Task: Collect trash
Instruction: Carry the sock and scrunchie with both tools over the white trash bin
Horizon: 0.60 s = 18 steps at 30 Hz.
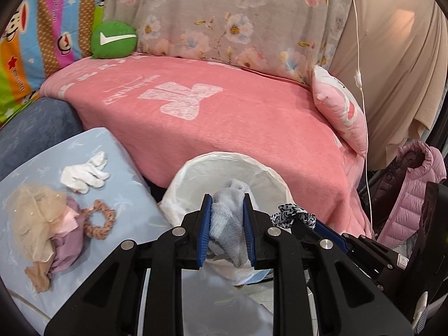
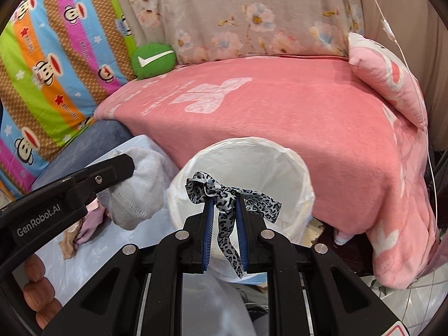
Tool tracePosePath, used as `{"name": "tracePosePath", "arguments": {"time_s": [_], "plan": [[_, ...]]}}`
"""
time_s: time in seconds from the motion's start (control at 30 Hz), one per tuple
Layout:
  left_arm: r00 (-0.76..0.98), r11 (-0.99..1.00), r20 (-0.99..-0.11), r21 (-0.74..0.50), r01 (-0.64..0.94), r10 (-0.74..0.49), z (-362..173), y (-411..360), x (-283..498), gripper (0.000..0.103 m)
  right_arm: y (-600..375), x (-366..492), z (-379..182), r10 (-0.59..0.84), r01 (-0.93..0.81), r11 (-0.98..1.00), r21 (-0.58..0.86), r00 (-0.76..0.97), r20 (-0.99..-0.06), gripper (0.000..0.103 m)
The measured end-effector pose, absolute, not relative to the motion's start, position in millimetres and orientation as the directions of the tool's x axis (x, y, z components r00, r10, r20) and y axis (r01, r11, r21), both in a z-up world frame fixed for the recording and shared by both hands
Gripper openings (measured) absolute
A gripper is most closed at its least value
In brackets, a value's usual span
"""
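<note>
Only legible writing I get is "GenRobot.AI" in white on the black body of the left gripper (image 2: 131, 180), seen side-on from the right wrist cam; the green round cushion (image 1: 114, 40) has a white swoosh-type mark, and the pink blanket (image 1: 224, 117) has pale lettering I can't read, upside down from here, plus a white bow shape. My left gripper (image 1: 227, 221) is nearly closed, blue ribbed pads pinching a soft grey-blue knit sock (image 1: 228, 218), bunched up w/ a stitched edge. My right gripper (image 2: 225, 224) is also nearly closed, clamped on a thin leopard-print fabric tie (image 2: 229, 204), knotted, one tail hanging down between the pads. Both point fwd and down at the white bin (image 2: 280, 173), round, lined w/ a crinkly thin plastic bag; from each cam the held item sits over the near rim. Bin stands just in front of the blanket-covered seat. Left of it, on a light-blue sheet (image 1: 126, 168): a white glove (image 1: 84, 175), a brown ring scrunchie (image 1: 98, 219), a heap of beige tulle and lilac cloth (image 1: 44, 218). Striped monkey-print fabric (image 2: 56, 56) back left, floral grey fabric (image 1: 224, 14) behind, pink puffer jacket (image 1: 411, 196) far right.
</note>
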<state>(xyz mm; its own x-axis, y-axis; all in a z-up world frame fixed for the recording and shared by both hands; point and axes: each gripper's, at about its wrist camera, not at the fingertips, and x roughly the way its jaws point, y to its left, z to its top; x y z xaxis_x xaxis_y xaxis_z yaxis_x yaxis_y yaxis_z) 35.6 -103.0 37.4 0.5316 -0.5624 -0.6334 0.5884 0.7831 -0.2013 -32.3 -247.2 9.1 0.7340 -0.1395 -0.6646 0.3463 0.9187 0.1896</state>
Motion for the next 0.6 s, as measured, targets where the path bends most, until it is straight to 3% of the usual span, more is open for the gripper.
{"name": "tracePosePath", "arguments": {"time_s": [0.6], "plan": [[0.501,0.778,-0.672,-0.185,0.600,-0.546,18.1,-142.1,62.1,0.022,-289.6,-19.7,-8.4,-0.176,0.407,0.892,0.197,0.714,-0.678,0.015]]}}
